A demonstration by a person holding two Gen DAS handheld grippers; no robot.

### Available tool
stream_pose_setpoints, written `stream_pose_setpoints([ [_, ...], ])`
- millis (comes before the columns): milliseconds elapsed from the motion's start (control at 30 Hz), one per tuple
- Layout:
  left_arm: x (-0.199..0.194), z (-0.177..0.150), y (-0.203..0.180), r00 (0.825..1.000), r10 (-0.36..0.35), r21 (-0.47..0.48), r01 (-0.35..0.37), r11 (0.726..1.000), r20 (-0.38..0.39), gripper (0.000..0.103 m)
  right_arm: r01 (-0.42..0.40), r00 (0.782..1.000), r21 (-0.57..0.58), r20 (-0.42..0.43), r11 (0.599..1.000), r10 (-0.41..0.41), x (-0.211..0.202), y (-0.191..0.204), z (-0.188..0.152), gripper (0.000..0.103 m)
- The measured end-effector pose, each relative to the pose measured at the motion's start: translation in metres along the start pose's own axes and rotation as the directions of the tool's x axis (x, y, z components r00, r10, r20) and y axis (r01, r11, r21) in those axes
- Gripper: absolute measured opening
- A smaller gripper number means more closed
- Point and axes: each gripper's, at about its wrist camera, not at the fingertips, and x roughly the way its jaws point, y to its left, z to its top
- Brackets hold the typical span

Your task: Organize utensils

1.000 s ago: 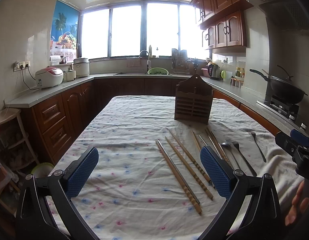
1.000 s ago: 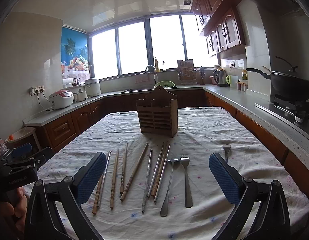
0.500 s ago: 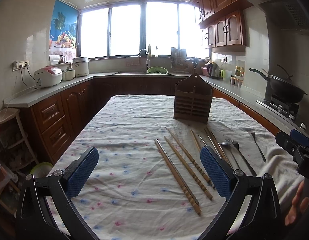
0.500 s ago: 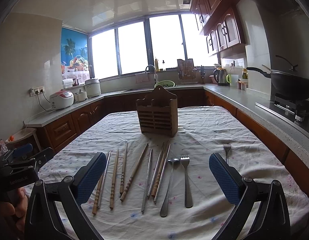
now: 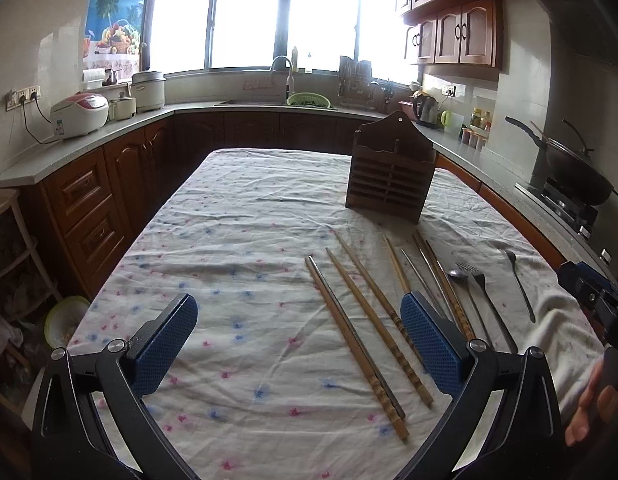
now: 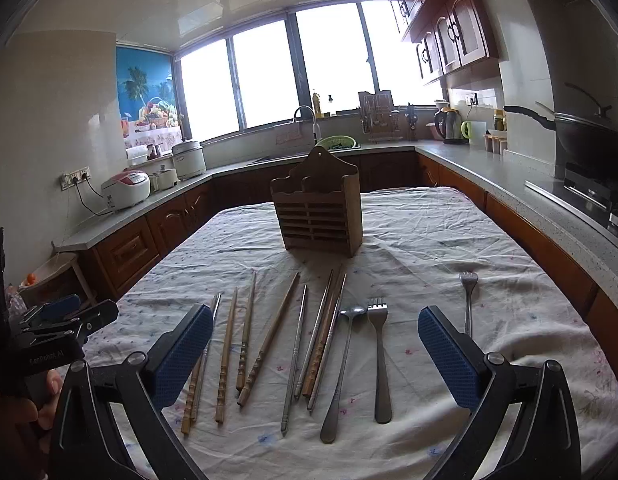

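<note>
A brown wooden utensil holder [image 6: 317, 208] stands upright mid-table; it also shows in the left wrist view [image 5: 391, 178]. In front of it lie several wooden chopsticks [image 6: 269, 336], metal chopsticks [image 6: 295, 356], a spoon [image 6: 341, 372], a fork [image 6: 381, 356] and a small fork [image 6: 468, 300] further right. The chopsticks [image 5: 357, 320] lie right of centre in the left wrist view. My left gripper [image 5: 299, 344] is open and empty above the cloth. My right gripper [image 6: 315, 360] is open and empty above the utensil row.
The table carries a white flowered cloth [image 5: 237, 240]. Counters with wooden cabinets [image 5: 89, 208] ring the table. A wok [image 5: 569, 168] sits on the stove at right. A sink [image 6: 305, 152] and a rice cooker [image 6: 127, 190] stand behind.
Both views have barely shifted. Nothing was taken hold of or moved.
</note>
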Motion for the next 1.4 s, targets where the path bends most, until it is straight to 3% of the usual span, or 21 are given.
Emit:
stream_pose_setpoints([
  [300,0.056,0.02,0.006,0.992,0.004,-0.024,-0.007,1.0,-0.124,0.097,-0.013,0.997,0.069,-0.074,0.998,0.018,0.04,-0.021,0.018,0.103],
  [400,0.077,0.029,0.002,0.985,-0.014,-0.02,0.011,1.0,-0.174,0.092,-0.011,0.994,0.077,-0.111,0.997,0.02,0.06,-0.027,0.025,0.097],
  [867,0.168,0.064,-0.026,0.935,-0.105,-0.019,0.105,0.994,-0.338,0.073,-0.029,0.949,0.132,-0.309,0.991,0.069,0.161,-0.039,0.04,0.043],
  [1067,0.204,0.069,-0.034,0.91,-0.101,-0.012,0.105,0.994,-0.402,0.06,-0.004,0.915,0.138,-0.399,0.99,0.06,0.2,-0.047,0.035,0.026],
  [1267,0.232,0.069,-0.038,0.886,-0.108,-0.014,0.113,0.993,-0.451,0.053,0.009,0.881,0.113,-0.47,0.994,0.045,0.227,-0.047,0.029,0.018],
  [1400,0.247,0.068,-0.044,0.865,-0.114,-0.001,0.131,0.991,-0.488,0.043,0.019,0.866,0.096,-0.498,0.995,0.031,0.237,-0.05,0.026,0.009],
])
